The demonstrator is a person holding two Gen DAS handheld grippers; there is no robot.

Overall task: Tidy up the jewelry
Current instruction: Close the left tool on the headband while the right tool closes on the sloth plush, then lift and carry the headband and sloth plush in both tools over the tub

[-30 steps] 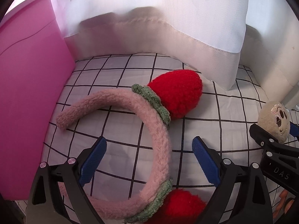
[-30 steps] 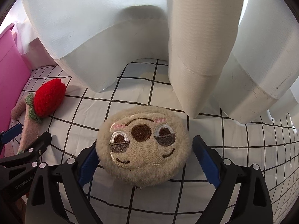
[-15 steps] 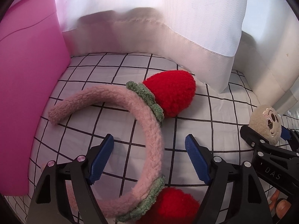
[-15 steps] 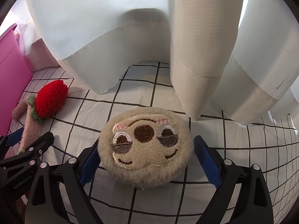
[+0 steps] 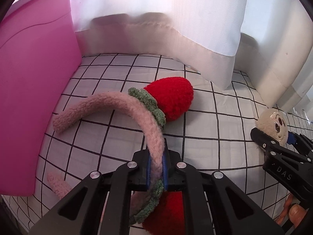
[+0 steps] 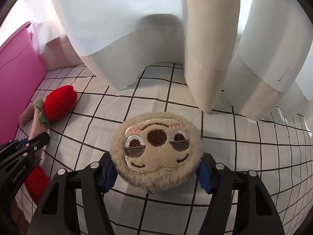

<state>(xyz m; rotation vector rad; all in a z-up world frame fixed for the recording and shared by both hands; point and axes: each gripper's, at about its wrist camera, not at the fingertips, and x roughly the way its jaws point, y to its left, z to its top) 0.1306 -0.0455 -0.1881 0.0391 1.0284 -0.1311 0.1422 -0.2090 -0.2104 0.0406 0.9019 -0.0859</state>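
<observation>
A fuzzy pink headband (image 5: 109,103) with two red knitted strawberries (image 5: 172,96) lies on the checked cloth. My left gripper (image 5: 156,166) is shut on the band between the strawberries. The nearer strawberry is partly hidden under the gripper. A round beige plush clip with an embroidered sloth face (image 6: 156,148) sits between the blue pads of my right gripper (image 6: 156,174), which is shut on its sides. The clip (image 5: 273,123) and right gripper (image 5: 273,145) also show at the right of the left wrist view. The headband (image 6: 37,117) and left gripper (image 6: 29,141) show at the left of the right wrist view.
A pink plastic bin (image 5: 29,88) stands on the left, close beside the headband; its wall (image 6: 13,78) also shows in the right wrist view. White curtains (image 6: 137,29) hang down to the cloth (image 5: 215,137) at the back.
My left gripper has shut on the pink headband's band. My right gripper has shut on the sloth clip. Both were open around them before.
</observation>
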